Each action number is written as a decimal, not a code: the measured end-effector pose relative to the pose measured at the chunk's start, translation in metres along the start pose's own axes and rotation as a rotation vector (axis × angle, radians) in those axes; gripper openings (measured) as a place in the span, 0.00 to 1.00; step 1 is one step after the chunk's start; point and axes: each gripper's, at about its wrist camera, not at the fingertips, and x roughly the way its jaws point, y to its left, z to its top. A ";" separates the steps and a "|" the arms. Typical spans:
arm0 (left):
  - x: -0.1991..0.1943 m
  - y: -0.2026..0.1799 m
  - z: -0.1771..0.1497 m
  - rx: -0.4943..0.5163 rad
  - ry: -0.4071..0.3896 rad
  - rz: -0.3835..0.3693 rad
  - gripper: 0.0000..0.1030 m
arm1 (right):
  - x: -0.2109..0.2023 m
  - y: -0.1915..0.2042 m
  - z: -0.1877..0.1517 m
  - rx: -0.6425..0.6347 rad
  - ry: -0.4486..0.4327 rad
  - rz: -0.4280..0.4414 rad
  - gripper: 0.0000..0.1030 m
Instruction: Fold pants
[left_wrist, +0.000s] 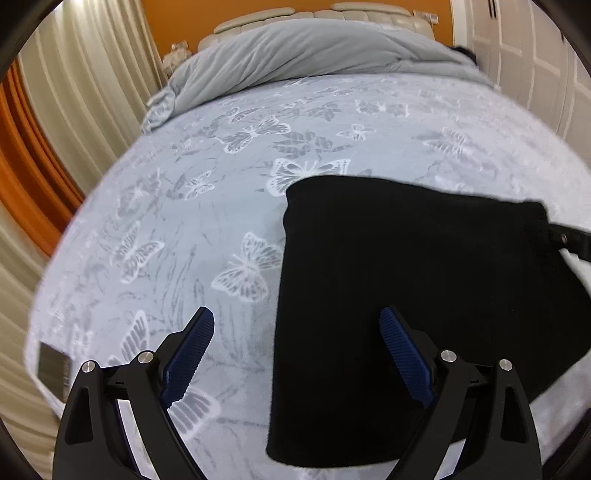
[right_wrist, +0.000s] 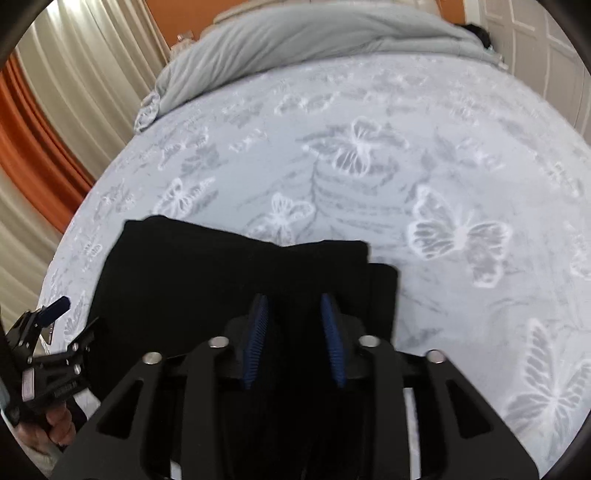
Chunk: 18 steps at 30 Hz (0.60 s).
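Note:
Black pants (left_wrist: 406, 266) lie folded into a thick rectangle on the butterfly-print bed sheet (left_wrist: 166, 229). My left gripper (left_wrist: 295, 314) stands wide open just above the bed. Its left finger is over bare sheet, its right finger over the pants' left edge. In the right wrist view the pants (right_wrist: 207, 280) fill the lower middle, and my right gripper (right_wrist: 293, 299) hovers over their right part. Its blue pads (right_wrist: 258, 332) stand apart with only dark cloth seen below the gap. The left gripper (right_wrist: 75, 317) shows at the left edge, held by a hand (right_wrist: 59, 421).
A grey duvet (left_wrist: 295, 51) is bunched along the head of the bed, before a padded headboard (left_wrist: 369, 14). Cream and orange curtains (left_wrist: 74, 92) hang to the left, white wardrobe doors (left_wrist: 524, 55) to the right. The bed's left edge (left_wrist: 40, 314) drops off close by.

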 end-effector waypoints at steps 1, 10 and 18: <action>-0.001 0.012 0.000 -0.046 0.010 -0.051 0.90 | -0.005 -0.002 -0.002 0.008 -0.013 -0.007 0.74; 0.028 0.030 -0.028 -0.153 0.187 -0.284 0.93 | 0.022 -0.022 -0.054 0.100 0.219 0.110 0.92; 0.033 0.036 -0.022 -0.298 0.224 -0.513 0.38 | 0.005 -0.009 -0.041 0.115 0.099 0.235 0.39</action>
